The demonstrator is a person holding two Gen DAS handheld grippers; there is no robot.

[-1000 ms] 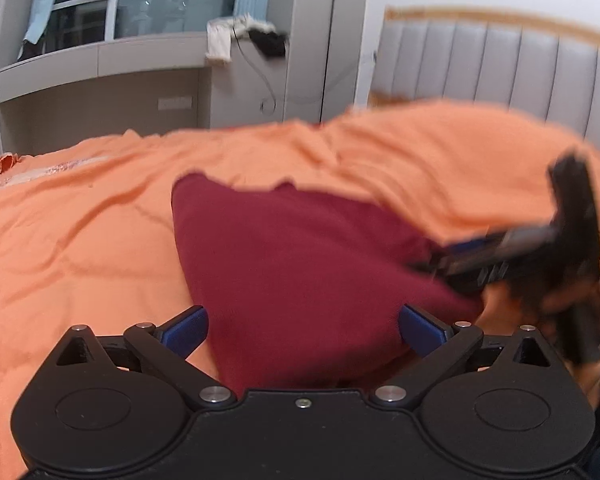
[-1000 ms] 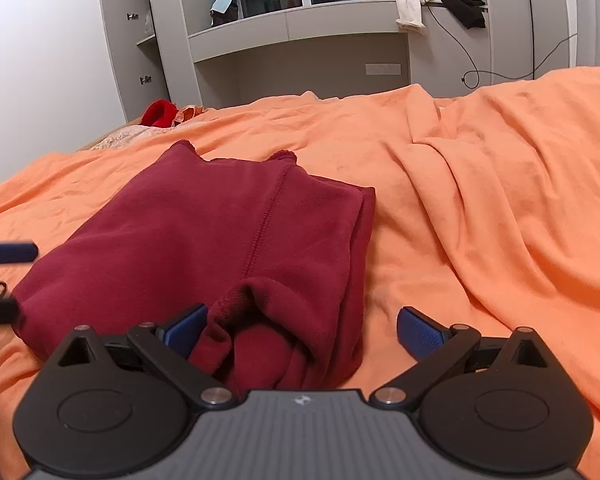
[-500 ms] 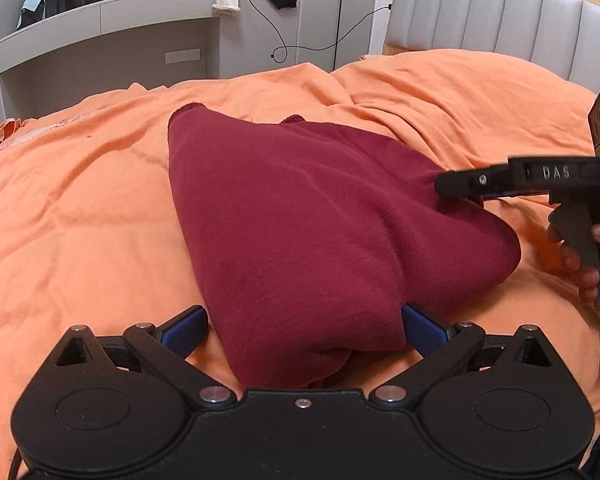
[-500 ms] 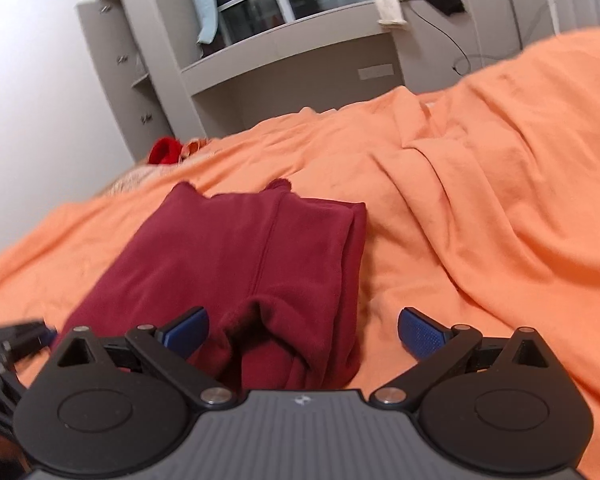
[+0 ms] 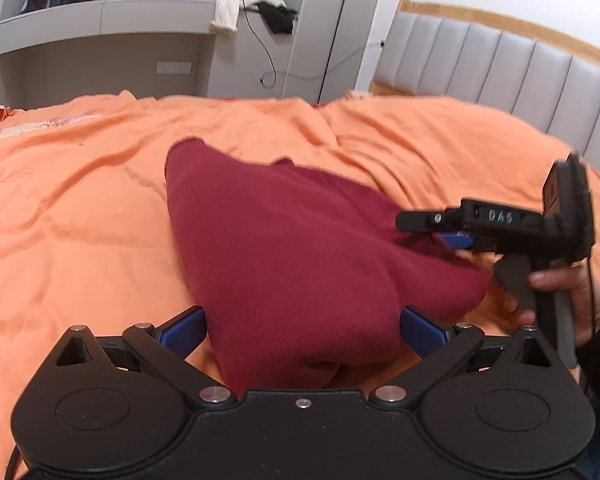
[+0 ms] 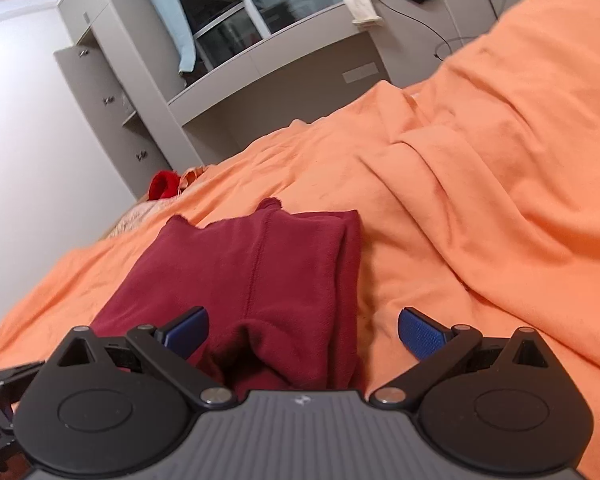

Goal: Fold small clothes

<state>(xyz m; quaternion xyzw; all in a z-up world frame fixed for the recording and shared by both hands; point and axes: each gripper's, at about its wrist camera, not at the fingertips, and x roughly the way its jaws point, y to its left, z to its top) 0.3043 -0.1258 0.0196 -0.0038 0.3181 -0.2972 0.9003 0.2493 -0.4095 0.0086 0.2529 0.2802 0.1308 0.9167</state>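
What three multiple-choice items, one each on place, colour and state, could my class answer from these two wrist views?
1. Where does the garment lie?
A. on the bedspread
B. on the shelf
C. on the floor

2. What colour is the garment?
A. grey
B. dark red
C. blue

3. How do the left gripper jaws stand?
A. shut on cloth
B. out of view
C. open, either side of the cloth

Key: 1 A, orange cover all around it; 2 B, maroon in both views; 3 C, blue pads wide apart.

Both wrist cameras are looking low and close across the maroon garment (image 5: 300, 264) (image 6: 256, 280), sharing it from adjacent sides.
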